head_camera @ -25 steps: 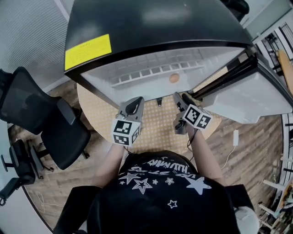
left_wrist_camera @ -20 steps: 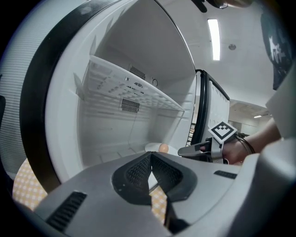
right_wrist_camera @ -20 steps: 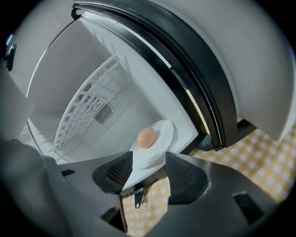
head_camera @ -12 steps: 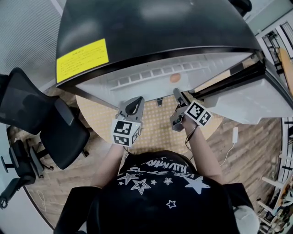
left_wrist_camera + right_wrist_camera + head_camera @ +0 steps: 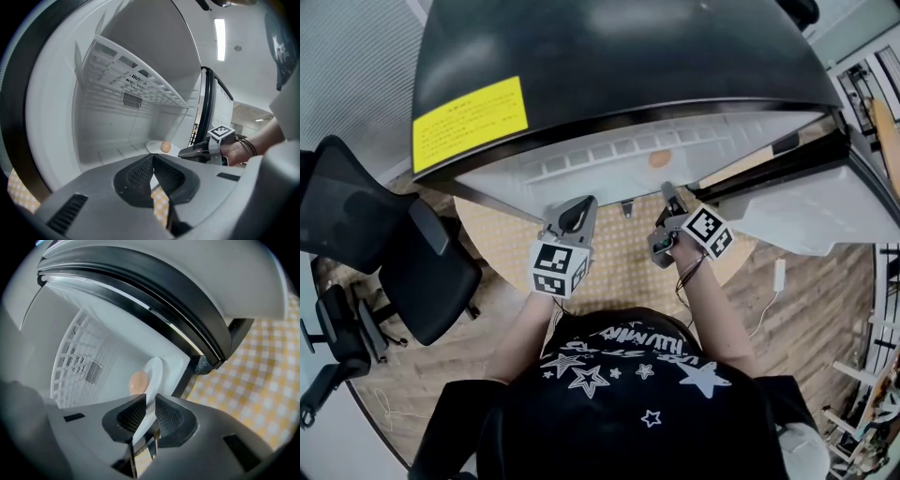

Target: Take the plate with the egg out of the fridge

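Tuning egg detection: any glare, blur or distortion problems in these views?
Head view: strong fisheye bending, a soft glare patch on the black fridge top, and the egg is tiny. Left gripper view: dark vignette round the edges, ceiling light blown out, egg small but crisp. Right gripper view: heavy barrel distortion, but egg and plate are sharp and evenly lit.

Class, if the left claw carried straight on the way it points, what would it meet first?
Probably the fridge floor just before the egg plate, or that plate's rim; depth is unclear.
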Available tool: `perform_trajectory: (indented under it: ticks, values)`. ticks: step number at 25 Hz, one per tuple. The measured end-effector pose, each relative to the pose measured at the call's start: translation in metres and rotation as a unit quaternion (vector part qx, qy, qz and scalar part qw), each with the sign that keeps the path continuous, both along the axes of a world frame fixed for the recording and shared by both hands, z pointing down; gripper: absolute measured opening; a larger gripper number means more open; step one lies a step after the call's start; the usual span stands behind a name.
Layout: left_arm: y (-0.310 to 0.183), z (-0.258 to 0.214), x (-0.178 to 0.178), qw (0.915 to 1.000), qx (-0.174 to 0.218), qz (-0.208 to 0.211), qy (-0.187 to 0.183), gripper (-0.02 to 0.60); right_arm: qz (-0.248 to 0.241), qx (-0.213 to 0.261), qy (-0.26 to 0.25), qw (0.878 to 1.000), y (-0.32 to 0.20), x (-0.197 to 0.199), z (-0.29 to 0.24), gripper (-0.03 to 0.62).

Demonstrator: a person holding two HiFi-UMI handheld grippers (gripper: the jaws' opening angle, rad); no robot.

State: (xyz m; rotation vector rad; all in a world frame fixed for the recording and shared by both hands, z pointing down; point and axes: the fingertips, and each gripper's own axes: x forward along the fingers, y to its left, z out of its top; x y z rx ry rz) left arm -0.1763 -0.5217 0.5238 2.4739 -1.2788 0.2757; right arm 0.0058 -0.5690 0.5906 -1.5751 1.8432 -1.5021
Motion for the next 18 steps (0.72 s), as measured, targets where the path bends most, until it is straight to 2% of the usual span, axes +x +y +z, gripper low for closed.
perform_trajectory:
  ticks: [6,14,18]
  values:
    - [0.004,-0.002,0.006,1.0,0.003,0.01,0.0,0.006,0.015,-0.011,-0.035,0.999,0.022,-0.009,0.002,0.066]
    - [0.014,0.0,0.009,0.9999,0.001,0.015,-0.001,0.006,-0.003,-0.011,-0.043,0.999,0.036,-0.02,0.003,0.066]
    - [0.015,-0.001,0.01,0.9999,0.003,0.014,-0.002,0.006,-0.002,-0.005,-0.068,0.998,0.027,-0.018,0.003,0.1]
